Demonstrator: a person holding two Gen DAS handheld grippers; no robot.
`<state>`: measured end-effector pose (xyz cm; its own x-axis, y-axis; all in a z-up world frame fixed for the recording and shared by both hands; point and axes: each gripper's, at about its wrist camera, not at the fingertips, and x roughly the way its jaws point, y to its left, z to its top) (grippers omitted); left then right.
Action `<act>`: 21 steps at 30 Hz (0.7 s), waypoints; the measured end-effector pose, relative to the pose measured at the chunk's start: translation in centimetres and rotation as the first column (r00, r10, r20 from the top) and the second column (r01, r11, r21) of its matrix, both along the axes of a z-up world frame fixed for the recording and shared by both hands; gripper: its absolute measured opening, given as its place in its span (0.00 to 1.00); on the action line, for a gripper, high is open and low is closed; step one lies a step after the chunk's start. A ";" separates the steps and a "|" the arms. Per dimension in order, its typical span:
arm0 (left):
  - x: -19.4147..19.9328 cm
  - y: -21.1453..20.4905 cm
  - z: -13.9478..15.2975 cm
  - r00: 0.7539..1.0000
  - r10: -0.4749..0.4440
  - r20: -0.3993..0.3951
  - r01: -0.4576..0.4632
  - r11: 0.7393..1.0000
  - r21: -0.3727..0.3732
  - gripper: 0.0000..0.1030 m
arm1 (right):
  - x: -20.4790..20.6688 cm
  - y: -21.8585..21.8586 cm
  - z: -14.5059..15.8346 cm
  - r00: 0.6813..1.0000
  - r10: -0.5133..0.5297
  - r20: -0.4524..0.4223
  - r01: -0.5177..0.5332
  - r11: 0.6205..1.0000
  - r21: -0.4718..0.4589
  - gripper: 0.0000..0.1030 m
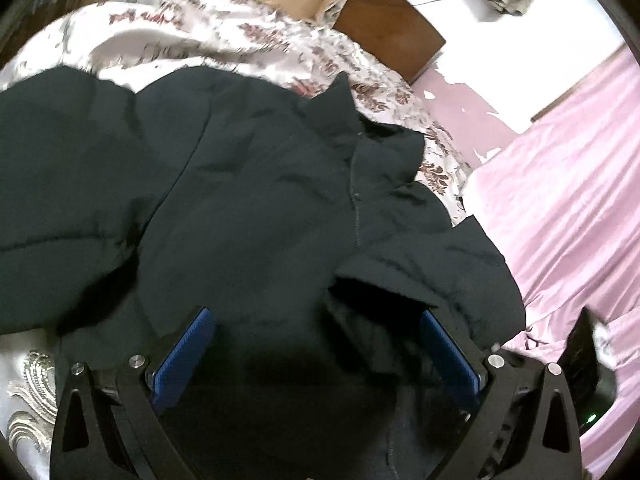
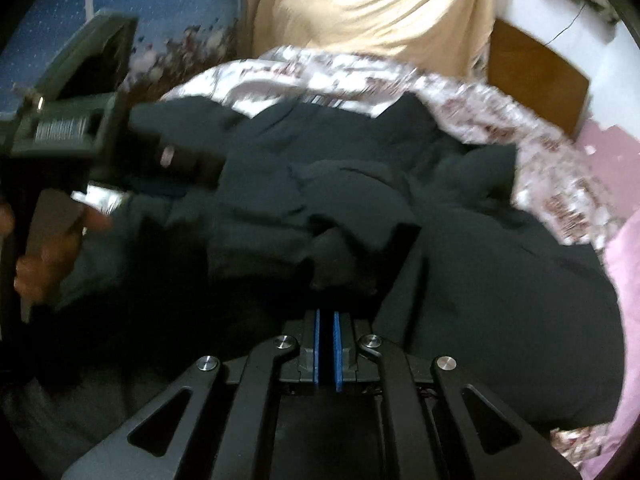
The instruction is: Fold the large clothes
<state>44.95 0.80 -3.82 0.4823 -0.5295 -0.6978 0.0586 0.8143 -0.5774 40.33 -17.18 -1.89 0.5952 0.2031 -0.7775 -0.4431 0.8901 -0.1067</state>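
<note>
Dark jacket (image 1: 248, 200) lying bunched on floral bedspread (image 1: 224, 36), pink sheet (image 1: 568, 184) beside it, collar rumpled near far edge. Left gripper (image 1: 316, 344) hovering over near part, pads spread wide, nothing between them. Right gripper (image 2: 327, 350) hanging over same cloth, pads pressed together; no fabric seen pinched, though dark cloth makes this hard to judge. Likely step: choosing grab points. Better pinching single layer at hem or sleeve end, then pulling flat before folding.

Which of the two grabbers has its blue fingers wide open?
The left gripper: its blue pads stand far apart above the black jacket. The right gripper has its pads shut together.
</note>
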 end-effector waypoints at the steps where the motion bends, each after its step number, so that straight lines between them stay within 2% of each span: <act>1: 0.2 0.0 -0.5 1.000 0.002 -0.012 -0.002 1.000 -0.008 1.00 | -0.1 0.0 -0.8 0.999 0.006 -0.034 -0.005 1.000 0.016 0.07; 5: 0.1 0.3 -1.9 0.999 -0.010 -0.039 0.008 0.998 -0.065 1.00 | -0.7 -0.5 -3.0 0.995 0.013 -0.096 -0.009 0.999 0.046 0.14; 10: -1.3 1.0 -2.2 1.000 -0.027 -0.011 0.026 0.991 -0.131 1.00 | -1.2 -0.8 -3.5 0.989 0.040 -0.143 -0.024 0.993 0.112 0.52; 13: -1.9 0.8 -1.8 0.999 -0.052 0.014 0.053 0.982 -0.179 1.00 | -1.5 -0.8 -3.9 0.987 0.054 -0.151 -0.035 0.991 0.130 0.56; 15: -1.5 0.2 -2.0 0.998 -0.059 0.002 0.059 0.979 -0.194 1.00 | -1.9 -1.2 -3.8 0.986 0.053 -0.157 -0.031 0.989 0.143 0.58; 19: -1.0 -1.9 -2.8 0.999 -0.045 -0.026 0.041 0.990 -0.135 0.99 | -2.3 -1.8 -3.5 0.986 0.049 -0.160 -0.024 0.987 0.157 0.60; 21: -1.0 -2.4 -2.7 0.999 -0.033 -0.011 0.031 0.992 -0.124 0.90 | -2.8 -2.2 -3.4 0.988 0.041 -0.151 -0.017 0.987 0.157 0.61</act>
